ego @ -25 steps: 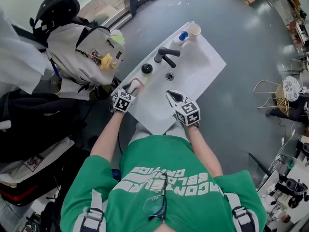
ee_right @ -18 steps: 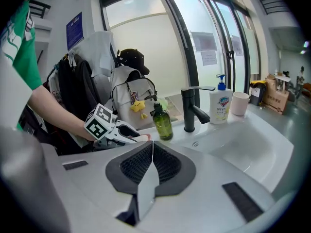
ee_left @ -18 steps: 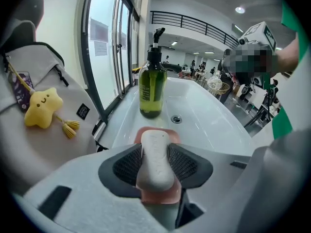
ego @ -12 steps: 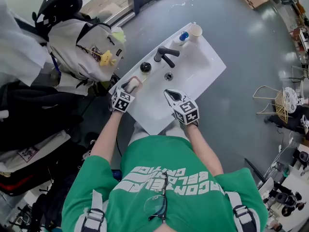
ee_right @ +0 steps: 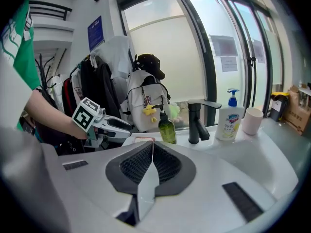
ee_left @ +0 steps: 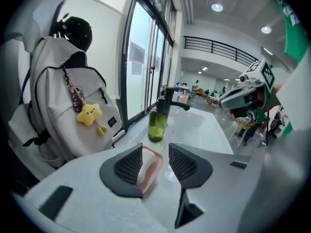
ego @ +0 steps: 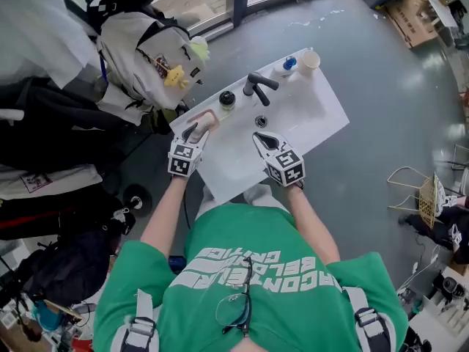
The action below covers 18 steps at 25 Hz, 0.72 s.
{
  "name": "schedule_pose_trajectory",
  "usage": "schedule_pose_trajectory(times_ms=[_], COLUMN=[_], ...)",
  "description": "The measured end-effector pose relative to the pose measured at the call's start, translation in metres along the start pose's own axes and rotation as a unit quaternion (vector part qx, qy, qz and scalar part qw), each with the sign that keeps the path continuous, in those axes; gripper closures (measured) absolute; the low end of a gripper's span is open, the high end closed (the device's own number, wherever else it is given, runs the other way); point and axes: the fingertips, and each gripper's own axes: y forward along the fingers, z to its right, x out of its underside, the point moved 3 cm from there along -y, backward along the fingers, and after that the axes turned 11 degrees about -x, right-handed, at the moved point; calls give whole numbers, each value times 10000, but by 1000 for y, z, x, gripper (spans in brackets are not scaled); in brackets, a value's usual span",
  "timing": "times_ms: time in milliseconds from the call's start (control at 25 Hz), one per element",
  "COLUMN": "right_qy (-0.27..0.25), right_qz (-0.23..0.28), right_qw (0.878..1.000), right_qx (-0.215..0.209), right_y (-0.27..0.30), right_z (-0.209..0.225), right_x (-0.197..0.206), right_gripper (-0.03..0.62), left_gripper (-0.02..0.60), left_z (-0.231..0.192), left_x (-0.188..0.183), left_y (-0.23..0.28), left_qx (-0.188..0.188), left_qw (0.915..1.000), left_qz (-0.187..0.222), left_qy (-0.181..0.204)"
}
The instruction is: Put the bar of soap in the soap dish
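left tool (ee_left: 155, 149) eased back, spread, empty
bar of soap (ee_left: 146, 162) in soap dish (ee_left: 157, 163) just ahead; right tool (ee_right: 152, 147) pressed together

Bright daylight floods in through the tall glass windows (ee_left: 143, 67), and small round ceiling lamps (ee_left: 217, 7) put soft glare on the glossy white washbasin counter (ee_left: 199, 125). Both gripper views bow strongly, with dark vignetted corners; shadows are faint and focus is mostly sharp.
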Motion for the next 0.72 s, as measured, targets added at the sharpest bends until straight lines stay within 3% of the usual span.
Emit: schedule_pose_trajectory(times_ms=[160, 320, 720], right_qy=[-189, -487, -974], right_qz=[42, 101, 290], right_qw=[9996, 9971, 9878], right_qx=[-205, -582, -1178], right_y=[-20, -30, -73], right_z=[-4, -8, -28], right_x=[-1, -8, -25], right_gripper=[579, 579, 579], left_gripper=[448, 494, 574], left_z=[24, 37, 79], left_x=[-8, -16, -66], left_y=[-33, -66, -146], left_qx=[-170, -606, -1384], left_qw=[9988, 9943, 9702], left_qz=[257, 528, 1536], left_qy=[-371, -699, -1260])
